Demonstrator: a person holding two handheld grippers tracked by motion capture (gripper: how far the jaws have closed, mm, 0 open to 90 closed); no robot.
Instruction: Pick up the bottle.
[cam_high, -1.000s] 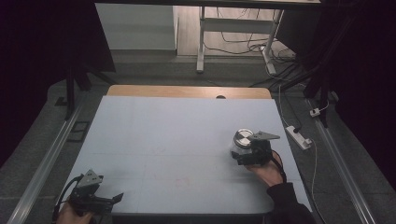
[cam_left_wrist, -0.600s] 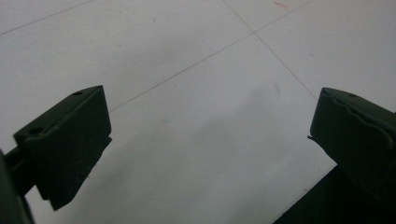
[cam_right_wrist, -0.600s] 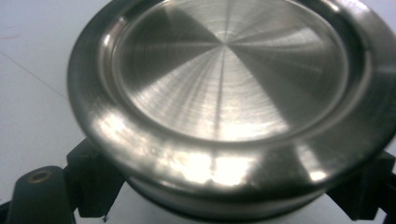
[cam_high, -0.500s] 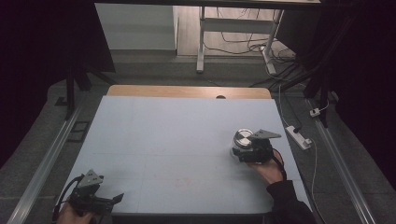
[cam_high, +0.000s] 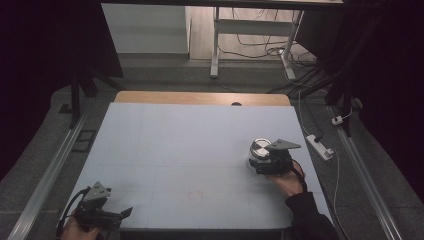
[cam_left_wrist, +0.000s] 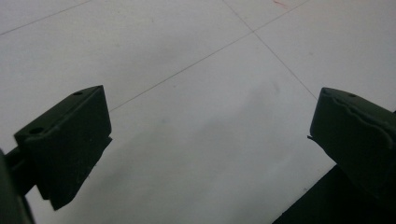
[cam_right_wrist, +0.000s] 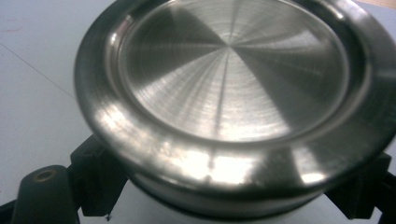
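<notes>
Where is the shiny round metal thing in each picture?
High view: the shiny metal container sits right of centre on the table, at the tip of the right gripper.
Right gripper view: its round lid spreads across the picture, with the gripper's black fingers pressed on its sides below.
Left gripper view: it is not there.
Shared landmark: the pale table with thin lines.

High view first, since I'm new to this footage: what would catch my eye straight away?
The shiny metal container with its round lid, at the right of the pale table, gripped by the right tongs, whose jaws have just been closing on it. In the right gripper view its lid gleams large. The left tongs wait open at the near left corner.
</notes>
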